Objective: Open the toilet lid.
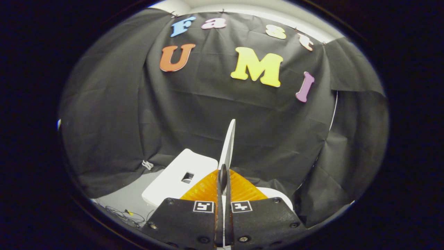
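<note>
The white toilet lid (229, 142) stands raised and nearly upright, and I see it edge-on as a thin slab rising just beyond my fingertips. My gripper (223, 177) is shut, with both orange fingers (205, 189) pressed on the lid's lower edge, one on each face. To the left of the lid lies the white tank top (170, 180) with a small square opening in it. A strip of the white toilet seat (277, 195) shows to the right, behind the right finger.
The black cloth wall (194, 114) hangs close behind and around the toilet. Grey floor (126, 196) lies to the left of the tank, with thin cables (125, 214) on it.
</note>
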The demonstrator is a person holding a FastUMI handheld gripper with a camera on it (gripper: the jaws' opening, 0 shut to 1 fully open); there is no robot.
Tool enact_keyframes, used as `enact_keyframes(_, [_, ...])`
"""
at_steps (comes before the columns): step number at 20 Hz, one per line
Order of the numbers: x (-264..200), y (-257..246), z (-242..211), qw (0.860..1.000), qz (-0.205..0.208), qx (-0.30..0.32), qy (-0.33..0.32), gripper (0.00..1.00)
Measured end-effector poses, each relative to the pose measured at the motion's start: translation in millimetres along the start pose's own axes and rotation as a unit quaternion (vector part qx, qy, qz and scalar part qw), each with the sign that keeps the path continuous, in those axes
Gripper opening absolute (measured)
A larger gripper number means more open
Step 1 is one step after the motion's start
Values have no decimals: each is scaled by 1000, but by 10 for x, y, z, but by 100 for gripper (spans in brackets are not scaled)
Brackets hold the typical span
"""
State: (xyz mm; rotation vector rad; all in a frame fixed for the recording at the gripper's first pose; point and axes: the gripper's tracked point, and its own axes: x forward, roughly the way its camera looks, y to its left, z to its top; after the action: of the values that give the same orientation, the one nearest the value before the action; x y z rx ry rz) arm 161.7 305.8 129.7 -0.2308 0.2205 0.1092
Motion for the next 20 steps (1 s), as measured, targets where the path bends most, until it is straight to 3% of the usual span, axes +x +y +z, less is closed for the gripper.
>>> enact_keyframes(3, [18,98,33,999,27,-16,-6,9])
enact_keyframes(5, [-13,247,32,998,68,-8,-9,18])
enact_keyframes(6, [-23,287,28,996,84,-4,-15,35])
enact_keyframes(9, [-130,70,269,996,55,27,-65,84])
enact_keyframes(11, [-181,3,379,992,63,47,-95,84])
enact_keyframes(15, [-335,-177,465,985,86,86,-125,100])
enact_keyframes(20, [-688,-712,474,974,80,133,-165,100])
